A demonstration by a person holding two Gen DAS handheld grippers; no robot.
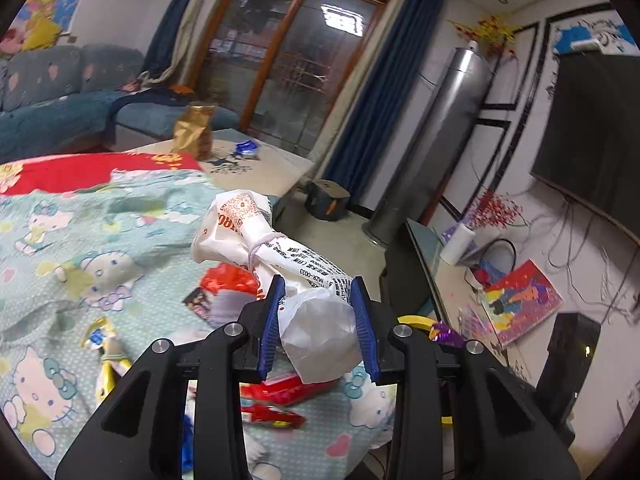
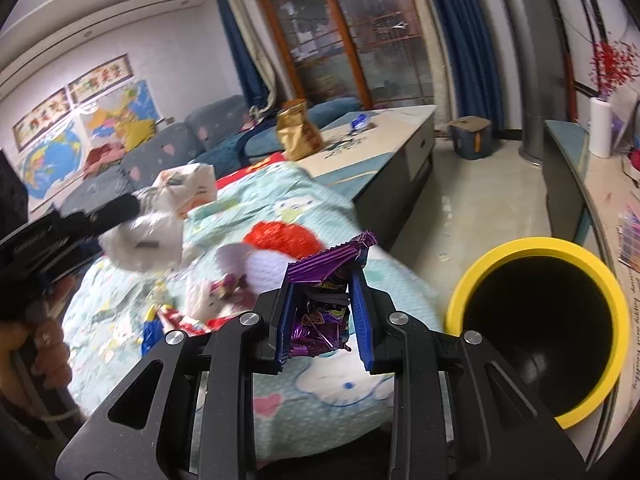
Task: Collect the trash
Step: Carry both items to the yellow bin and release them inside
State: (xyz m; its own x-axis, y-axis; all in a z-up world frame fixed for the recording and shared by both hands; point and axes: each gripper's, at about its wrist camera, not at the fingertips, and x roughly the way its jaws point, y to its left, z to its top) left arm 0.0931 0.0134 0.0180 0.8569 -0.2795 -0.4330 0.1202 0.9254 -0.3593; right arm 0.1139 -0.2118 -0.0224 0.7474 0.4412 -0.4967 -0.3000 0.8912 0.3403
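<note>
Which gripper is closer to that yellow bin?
Right. The right gripper, clamping a purple wrapper, sits beside the bin. The left gripper, holding a white bag, is further off over the blanket.

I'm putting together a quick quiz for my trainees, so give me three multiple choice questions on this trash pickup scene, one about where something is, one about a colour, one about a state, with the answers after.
1. Where does the bin stand relative to the right gripper in the right wrist view?
A. To its right
B. To its left
C. Behind it on the sofa

2. What colour is the bin's rim?
A. Green
B. Yellow
C. White

3. What is the left gripper doing?
A. Standing open with nothing in it
B. Clamped on a red wrapper
C. Clamped on a white plastic bag

Answers:
1. A, the bin's dark mouth opens at the right of the frame, beside the cloth-covered table.
2. B, a yellow ring circles the black inside.
3. C, the blue pads press on the crumpled white bag, while the right gripper holds a purple wrapper.
</note>
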